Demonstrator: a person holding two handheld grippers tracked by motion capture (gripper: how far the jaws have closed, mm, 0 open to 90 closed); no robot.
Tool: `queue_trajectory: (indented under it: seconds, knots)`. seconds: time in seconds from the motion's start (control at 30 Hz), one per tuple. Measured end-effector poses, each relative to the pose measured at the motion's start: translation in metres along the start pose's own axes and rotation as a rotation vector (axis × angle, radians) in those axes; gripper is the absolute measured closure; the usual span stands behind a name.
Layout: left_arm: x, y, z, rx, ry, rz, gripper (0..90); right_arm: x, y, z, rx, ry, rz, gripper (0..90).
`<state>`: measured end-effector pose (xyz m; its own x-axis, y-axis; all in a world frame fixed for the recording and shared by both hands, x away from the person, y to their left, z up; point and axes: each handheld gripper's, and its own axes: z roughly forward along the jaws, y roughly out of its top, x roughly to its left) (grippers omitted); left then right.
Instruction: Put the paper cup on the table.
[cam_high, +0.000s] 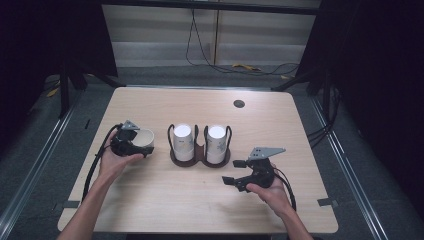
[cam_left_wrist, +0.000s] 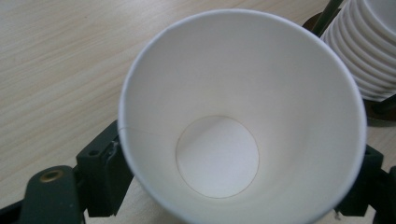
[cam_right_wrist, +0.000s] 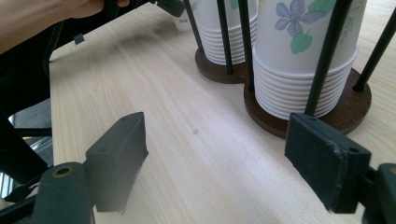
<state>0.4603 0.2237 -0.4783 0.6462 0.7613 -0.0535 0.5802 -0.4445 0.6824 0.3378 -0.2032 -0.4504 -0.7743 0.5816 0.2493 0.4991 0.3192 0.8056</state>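
A white paper cup (cam_high: 145, 138) stands left of the holder with its mouth up, and my left gripper (cam_high: 141, 146) is shut on it. In the left gripper view the cup (cam_left_wrist: 243, 116) is empty, squeezed between the black fingers (cam_left_wrist: 100, 172). A dark wooden two-post holder (cam_high: 200, 159) carries two stacks of upturned paper cups (cam_high: 183, 142) (cam_high: 216, 143). My right gripper (cam_high: 232, 171) hovers open to the right front of the holder. In the right gripper view its jaws stand wide apart with nothing between them, facing the flower-printed stack (cam_right_wrist: 303, 56).
The wooden table (cam_high: 200, 210) has a round cable hole (cam_high: 239, 104) at the back right. Black wire posts (cam_right_wrist: 327, 56) of the holder surround each stack. Cables lie on the floor beyond the table's far edge.
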Motion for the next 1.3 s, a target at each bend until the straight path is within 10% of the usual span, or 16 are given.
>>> queue_trajectory:
  seconds: [0.2, 0.4, 0.93, 1.03, 1.3]
  knots:
    - [0.006, -0.01, -0.007, -0.044, -0.036, -0.072, 16.4, 0.0, 0.0, -0.001, -0.001, 0.0, 0.001, 21.0]
    - [0.004, -0.019, -0.012, -0.055, -0.078, -0.05, 16.1, 0.002, 0.001, -0.001, -0.009, -0.001, -0.004, 21.2]
    - [-0.015, -0.054, -0.026, -0.092, 0.027, -0.043, 16.4, 0.001, 0.0, -0.006, -0.016, -0.026, 0.0, 20.8]
    - [-0.017, -0.058, -0.034, -0.11, 0.012, -0.093, 16.4, 0.0, -0.001, -0.006, -0.015, -0.029, 0.004, 20.7]
    - [-0.036, -0.071, -0.055, -0.13, -0.039, -0.074, 16.4, 0.0, -0.002, -0.006, -0.014, -0.047, 0.001, 20.7]
